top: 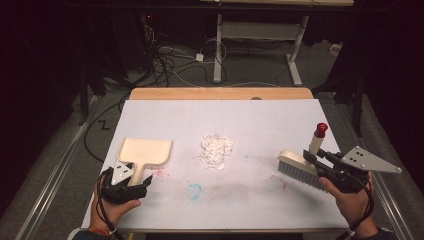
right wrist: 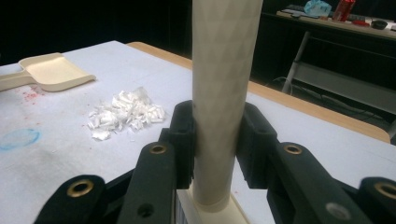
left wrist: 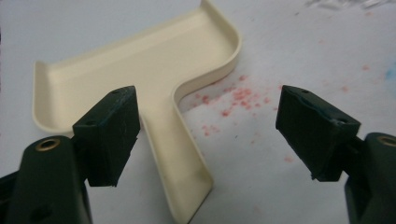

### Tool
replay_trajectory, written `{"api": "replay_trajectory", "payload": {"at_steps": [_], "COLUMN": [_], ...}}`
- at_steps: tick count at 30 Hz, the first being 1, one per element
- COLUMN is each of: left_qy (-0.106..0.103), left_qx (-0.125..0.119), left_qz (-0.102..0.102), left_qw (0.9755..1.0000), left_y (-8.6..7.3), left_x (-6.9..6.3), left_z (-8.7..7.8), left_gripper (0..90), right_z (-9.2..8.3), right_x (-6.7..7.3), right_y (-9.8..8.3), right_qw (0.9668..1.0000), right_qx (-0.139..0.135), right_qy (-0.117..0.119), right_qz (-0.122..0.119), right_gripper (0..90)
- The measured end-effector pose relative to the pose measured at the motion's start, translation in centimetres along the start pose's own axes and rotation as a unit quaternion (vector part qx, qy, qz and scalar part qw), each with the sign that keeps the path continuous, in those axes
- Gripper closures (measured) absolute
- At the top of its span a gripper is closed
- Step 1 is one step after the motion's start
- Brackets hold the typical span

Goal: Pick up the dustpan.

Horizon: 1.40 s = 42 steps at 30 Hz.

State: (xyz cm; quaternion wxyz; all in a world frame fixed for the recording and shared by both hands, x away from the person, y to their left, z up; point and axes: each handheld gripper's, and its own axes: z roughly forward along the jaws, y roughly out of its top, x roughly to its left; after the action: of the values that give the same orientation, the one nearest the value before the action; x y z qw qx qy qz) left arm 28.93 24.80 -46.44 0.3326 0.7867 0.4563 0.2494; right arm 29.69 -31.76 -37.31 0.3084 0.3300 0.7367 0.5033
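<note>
Right gripper [top: 311,159] clenches the brush [top: 299,167] handle to sweep scraps [top: 216,149]; left gripper [left wrist: 205,130], fingers released, straddles the dustpan [left wrist: 140,79] handle, lower left.

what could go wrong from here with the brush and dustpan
1. The left gripper is open around the dustpan handle, which lies nearer one jaw, so closing may nudge or twist the pan.
2. The right gripper clamps the brush by its upright handle; a hard sweep could lever the brush in the jaws.
3. The white scraps are a loose heap; a fast stroke may scatter them past the pan.
</note>
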Motion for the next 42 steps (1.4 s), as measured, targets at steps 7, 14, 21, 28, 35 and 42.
{"api": "replay_trajectory", "payload": {"at_steps": [7, 14, 21, 28, 35, 42], "left_qy": [0.021, 0.026, 0.039, 0.013, 0.007, -0.005], "left_qx": [0.013, 0.042, 0.083, 0.083, 0.092, 0.087], "left_qz": [-0.018, -0.054, -0.096, -0.11, -0.097, -0.083], "left_qw": [0.9995, 0.9973, 0.9911, 0.9903, 0.991, 0.9927], "left_y": [-0.1, -0.3, 0.9, 0.8, 1.2, 1.8], "left_x": [0.4, 1.6, 2.3, 3.0, 3.3, 3.5], "left_z": [0.3, 1.8, 3.9, 4.0, 3.9, 2.3], "left_gripper": [20.9, 19.9, 41.2, 57.1, 63.8, 63.9], "right_z": [-0.1, -0.1, 0.0, 0.2, 0.2, 0.3], "right_x": [0.1, 0.0, 0.0, 0.0, 0.1, 0.0], "right_y": [0.0, 0.0, 0.0, 0.0, -0.1, -0.2], "right_qw": [1.0, 1.0, 0.9999, 0.9999, 0.9998, 0.9998], "right_qx": [0.002, 0.005, 0.008, 0.013, 0.018, 0.022], "right_qy": [-0.003, -0.003, -0.006, -0.009, -0.001, 0.0], "right_qz": [-0.001, -0.001, -0.001, -0.004, 0.0, -0.004], "right_gripper": [71.4, 71.4, 71.4, 71.5, 71.4, 71.5]}}
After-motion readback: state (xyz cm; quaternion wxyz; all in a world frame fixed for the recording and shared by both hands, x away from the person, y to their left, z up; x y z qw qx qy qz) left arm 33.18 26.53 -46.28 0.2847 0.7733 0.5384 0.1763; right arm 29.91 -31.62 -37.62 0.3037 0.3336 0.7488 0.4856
